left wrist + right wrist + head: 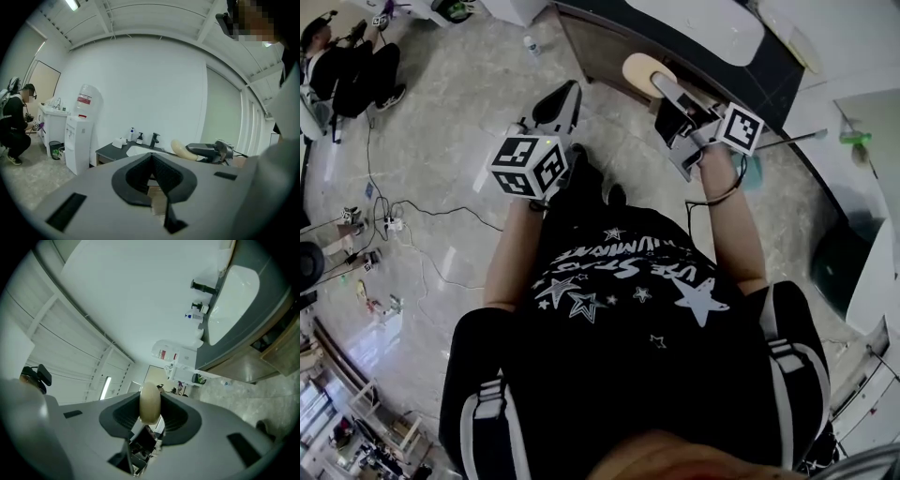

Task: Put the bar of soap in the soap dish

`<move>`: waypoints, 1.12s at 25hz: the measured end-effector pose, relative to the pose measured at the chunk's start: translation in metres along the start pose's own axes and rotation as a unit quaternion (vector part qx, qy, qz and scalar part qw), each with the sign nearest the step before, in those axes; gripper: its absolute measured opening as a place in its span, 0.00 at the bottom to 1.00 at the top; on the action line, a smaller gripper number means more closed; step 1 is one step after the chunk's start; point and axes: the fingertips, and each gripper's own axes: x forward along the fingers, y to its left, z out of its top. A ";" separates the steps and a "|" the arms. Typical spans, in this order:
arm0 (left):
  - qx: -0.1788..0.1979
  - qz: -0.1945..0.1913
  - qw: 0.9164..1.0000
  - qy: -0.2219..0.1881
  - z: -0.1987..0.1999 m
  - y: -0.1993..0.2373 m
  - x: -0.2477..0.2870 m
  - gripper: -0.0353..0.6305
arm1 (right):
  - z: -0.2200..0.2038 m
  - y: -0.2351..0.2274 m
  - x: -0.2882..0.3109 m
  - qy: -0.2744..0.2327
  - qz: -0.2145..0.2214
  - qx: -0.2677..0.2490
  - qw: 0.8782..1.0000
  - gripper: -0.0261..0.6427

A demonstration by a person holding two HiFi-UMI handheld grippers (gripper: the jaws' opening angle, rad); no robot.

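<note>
Clasping bar of soap [150, 401]: jaws of right gripper [660, 86]

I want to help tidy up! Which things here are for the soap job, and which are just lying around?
For the job: bar of soap; right gripper, shut on it.
Just around: water dispenser; pump bottle; tap; floor cables; left gripper, shut and empty.

The bar of soap [150, 401] between the right gripper's [150, 414] jaws is cream-beige. Both that gripper and the left gripper [152, 173] have pale grey shells and black ribbed pads [125, 414]. Beyond the left jaws a charcoal counter [110, 151] frames a white basin [140, 151]. The marker cube [528, 167] behind them is white with black squares.
</note>
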 end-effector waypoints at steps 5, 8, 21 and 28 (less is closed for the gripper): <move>-0.002 -0.001 1.000 0.000 -0.008 0.016 0.005 0.07 | -0.004 -0.011 0.010 0.002 0.001 -0.003 1.000 0.23; -0.005 -0.005 1.000 0.000 -0.004 0.029 0.023 0.07 | 0.010 -0.019 0.019 -0.003 -0.006 -0.003 1.000 0.23; -0.010 -0.037 0.999 0.002 0.033 0.101 0.107 0.07 | 0.074 -0.051 0.092 -0.024 -0.027 -0.010 0.999 0.23; 0.002 -0.065 0.998 0.013 0.060 0.150 0.151 0.07 | 0.109 -0.066 0.147 -0.045 -0.040 -0.018 0.998 0.23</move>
